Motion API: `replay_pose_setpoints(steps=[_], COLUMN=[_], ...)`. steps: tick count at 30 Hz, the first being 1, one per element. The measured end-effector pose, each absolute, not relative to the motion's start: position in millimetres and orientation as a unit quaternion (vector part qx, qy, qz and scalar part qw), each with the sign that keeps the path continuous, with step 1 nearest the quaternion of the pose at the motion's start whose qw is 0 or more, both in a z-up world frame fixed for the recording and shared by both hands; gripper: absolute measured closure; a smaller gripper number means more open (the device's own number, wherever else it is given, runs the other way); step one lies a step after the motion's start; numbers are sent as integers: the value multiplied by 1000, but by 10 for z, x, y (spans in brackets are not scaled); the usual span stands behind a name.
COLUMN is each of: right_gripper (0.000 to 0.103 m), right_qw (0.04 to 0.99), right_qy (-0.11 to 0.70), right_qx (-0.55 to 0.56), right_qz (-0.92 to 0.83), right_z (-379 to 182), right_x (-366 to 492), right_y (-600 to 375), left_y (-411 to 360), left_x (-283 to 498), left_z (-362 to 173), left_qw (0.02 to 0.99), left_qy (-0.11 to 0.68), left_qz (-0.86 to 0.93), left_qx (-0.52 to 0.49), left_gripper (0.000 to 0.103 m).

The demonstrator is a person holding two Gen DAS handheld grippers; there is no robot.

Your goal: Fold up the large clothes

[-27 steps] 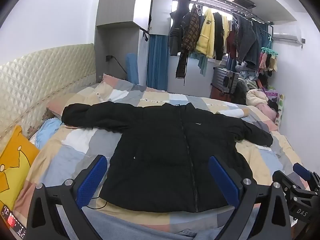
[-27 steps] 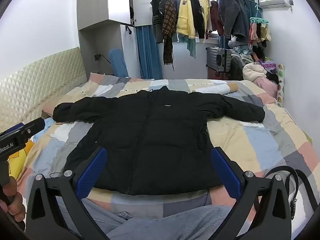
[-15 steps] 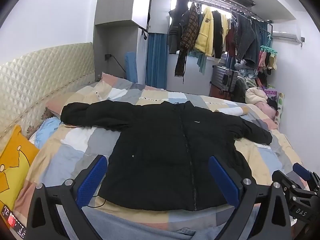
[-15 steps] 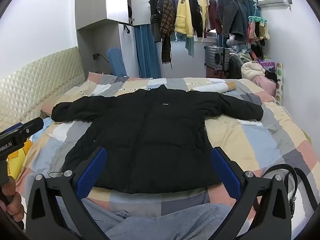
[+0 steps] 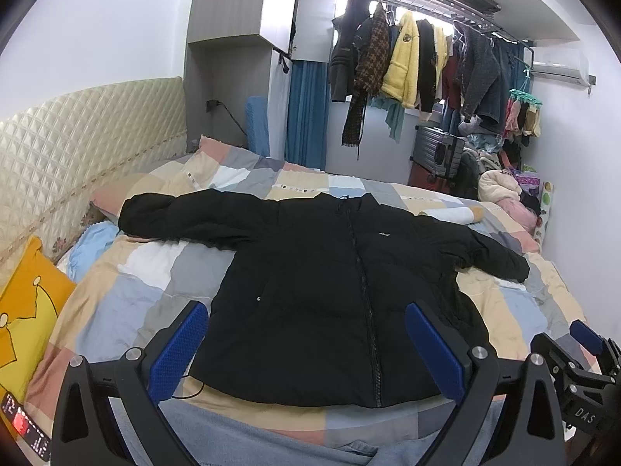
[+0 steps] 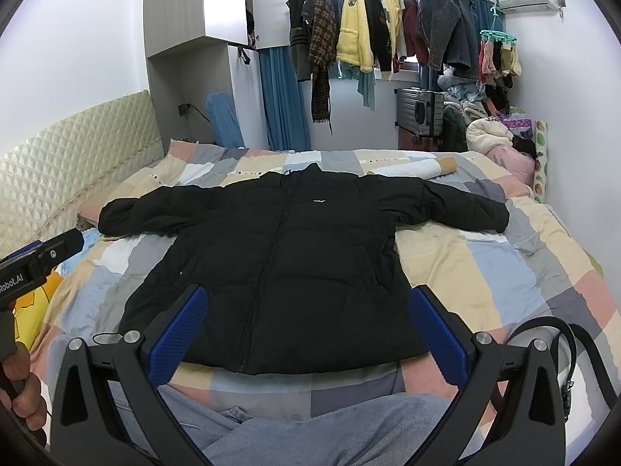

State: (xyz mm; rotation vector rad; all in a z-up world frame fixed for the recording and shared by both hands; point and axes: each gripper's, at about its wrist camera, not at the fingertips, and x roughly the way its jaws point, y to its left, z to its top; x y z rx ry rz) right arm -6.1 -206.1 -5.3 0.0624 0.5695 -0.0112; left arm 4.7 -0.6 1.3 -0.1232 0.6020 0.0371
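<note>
We have the black puffer jacket (image 6: pixel 287 268) lying face up on the bed (image 6: pixel 485 268), zipped shut, its collar toward the far side and its hem nearest us. Both sleeves stretch straight out to the sides: the left sleeve (image 5: pixel 182 217) reaches toward the pillow end, the right sleeve (image 6: pixel 458 206) toward the pile of bedding by the wall. We see no fold in it anywhere, so we judge the task to be at its very start: the spreading out looks done, and every fold is yet to be made, sleeves inward first and then the body over itself, most likely.

Our left hand-held gripper (image 5: pixel 306 353) hovers above the hem with its blue pads wide apart and nothing between them. Our right hand-held gripper (image 6: pixel 308 334) hangs over the same hem, just as wide and just as empty. Neither touches the cloth. Each would have to travel out to a cuff or shoulder before the first fold.

Beyond the bed, the quilted headboard (image 5: pixel 77 143) runs along the left, and a rack of hanging clothes (image 6: pixel 368 27) crowds the window wall.
</note>
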Motion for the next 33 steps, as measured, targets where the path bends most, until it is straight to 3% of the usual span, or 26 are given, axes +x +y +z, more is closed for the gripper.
replay_pose_setpoints(steps=[33], right_gripper=[0], right_qw=[957], right_qy=[287], right_qx=[37], right_qz=[-4], right_z=[-142], right_x=[-81], right_y=[-2026], left_y=[-4], left_x=[22], left_z=[-98], left_qw=[950], left_qy=[305], left_qz=[8], left_qx=[-69], left_gripper=[0])
